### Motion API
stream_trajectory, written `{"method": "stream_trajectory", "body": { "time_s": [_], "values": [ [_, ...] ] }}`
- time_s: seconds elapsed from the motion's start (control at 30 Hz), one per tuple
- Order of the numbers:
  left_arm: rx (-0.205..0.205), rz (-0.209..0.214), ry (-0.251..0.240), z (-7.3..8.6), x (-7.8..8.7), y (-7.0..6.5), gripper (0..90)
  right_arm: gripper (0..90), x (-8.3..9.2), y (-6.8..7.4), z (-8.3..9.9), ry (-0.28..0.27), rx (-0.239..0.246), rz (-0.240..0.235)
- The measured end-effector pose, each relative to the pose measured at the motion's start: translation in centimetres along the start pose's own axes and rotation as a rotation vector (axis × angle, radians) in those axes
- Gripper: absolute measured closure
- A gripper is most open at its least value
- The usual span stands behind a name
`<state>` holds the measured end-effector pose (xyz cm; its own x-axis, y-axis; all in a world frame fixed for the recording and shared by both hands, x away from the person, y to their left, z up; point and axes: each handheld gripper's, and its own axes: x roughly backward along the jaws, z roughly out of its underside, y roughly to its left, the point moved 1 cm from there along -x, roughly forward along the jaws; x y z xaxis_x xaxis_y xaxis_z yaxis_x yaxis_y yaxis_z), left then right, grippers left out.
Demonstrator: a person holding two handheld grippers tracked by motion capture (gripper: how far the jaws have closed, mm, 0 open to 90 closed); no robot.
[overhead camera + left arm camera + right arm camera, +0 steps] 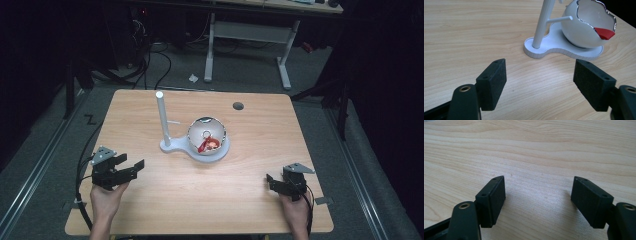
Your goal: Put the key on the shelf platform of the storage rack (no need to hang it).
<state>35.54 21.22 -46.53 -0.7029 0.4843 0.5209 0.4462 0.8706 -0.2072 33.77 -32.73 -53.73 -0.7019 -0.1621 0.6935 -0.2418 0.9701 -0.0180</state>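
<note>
Sitting mid-frame on the table [150, 210], the bowl [207, 135] lies up-right of the nearer left claw [131, 164]; both it and the right claw [269, 180] gape empty.

A bowl [207, 136] sits on the stand [172, 146], right of its post [163, 117].

This is looking like a lab. A wooden table [150, 210] is sitting on grey carpet, with cables [150, 65] trailing behind it.
</note>
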Motion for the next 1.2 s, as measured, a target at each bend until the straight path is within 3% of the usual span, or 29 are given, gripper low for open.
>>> {"method": "stream_trajectory", "body": {
  "time_s": [0.63, 0.97, 1.2],
  "values": [
    [0.001, -0.006, 0.047, 2.0, -2.4, -0.1, 25.2, 27.8, 0.0, 0.0, 0.0, 0.001, -0.001, 0.0],
    [-0.065, -0.036, 0.106, 2.8, -4.8, -0.9, 24.6, 27.8, 0.0, 0.0, 0.0, 0.0, -0.001, 0.001],
    [-0.066, -0.046, 0.124, 3.6, -6.1, -1.0, 24.5, 27.8, 0.0, 0.0, 0.0, 0.001, -0.001, 0.001]
  ]
}}
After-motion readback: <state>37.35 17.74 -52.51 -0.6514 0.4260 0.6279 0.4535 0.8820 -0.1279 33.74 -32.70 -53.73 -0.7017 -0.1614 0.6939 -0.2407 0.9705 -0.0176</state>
